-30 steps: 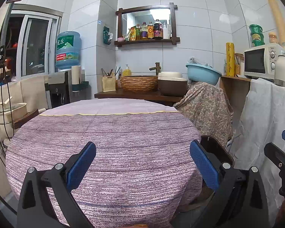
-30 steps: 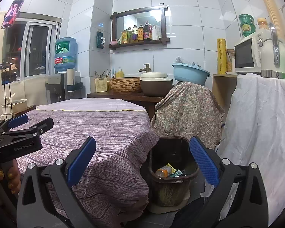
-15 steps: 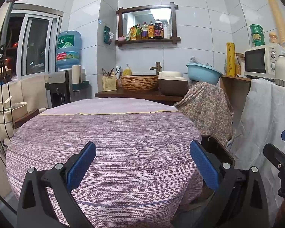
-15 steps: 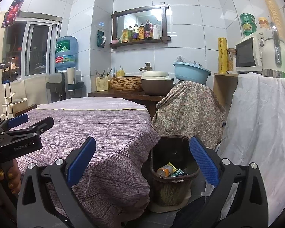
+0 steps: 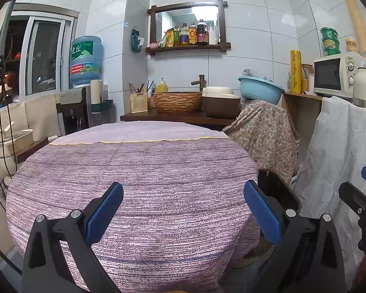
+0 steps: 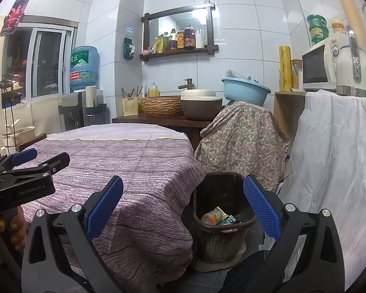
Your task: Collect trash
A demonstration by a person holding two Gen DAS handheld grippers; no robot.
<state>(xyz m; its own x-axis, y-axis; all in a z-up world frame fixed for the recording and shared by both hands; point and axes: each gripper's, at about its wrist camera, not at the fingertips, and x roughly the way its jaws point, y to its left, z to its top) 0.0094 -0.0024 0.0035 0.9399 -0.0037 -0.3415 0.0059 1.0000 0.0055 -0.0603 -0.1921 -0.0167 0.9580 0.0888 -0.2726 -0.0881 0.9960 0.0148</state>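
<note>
A dark brown trash bin (image 6: pixel 222 222) stands on the floor to the right of the table. In it lie an orange bottle (image 6: pixel 211 217) and green wrappers (image 6: pixel 228 219). Its rim also shows in the left wrist view (image 5: pixel 278 185). My right gripper (image 6: pixel 183 205) is open and empty, held above the table edge and the bin. My left gripper (image 5: pixel 183 207) is open and empty over the purple tablecloth (image 5: pixel 134 175); it also shows at the left of the right wrist view (image 6: pixel 34 163). No loose trash shows on the cloth.
A chair draped in paisley cloth (image 6: pixel 241 141) stands behind the bin. A white sheet (image 6: pixel 334 171) hangs at the right under a microwave (image 6: pixel 317 66). A counter with a woven basin (image 5: pixel 178 101), a blue bowl (image 5: pixel 259 90) and a water dispenser (image 5: pixel 85 61) lies beyond the table.
Both grippers stay open and empty. The right wrist view has drifted slightly, so the bin sits a little higher in it. The left view is nearly unchanged.
</note>
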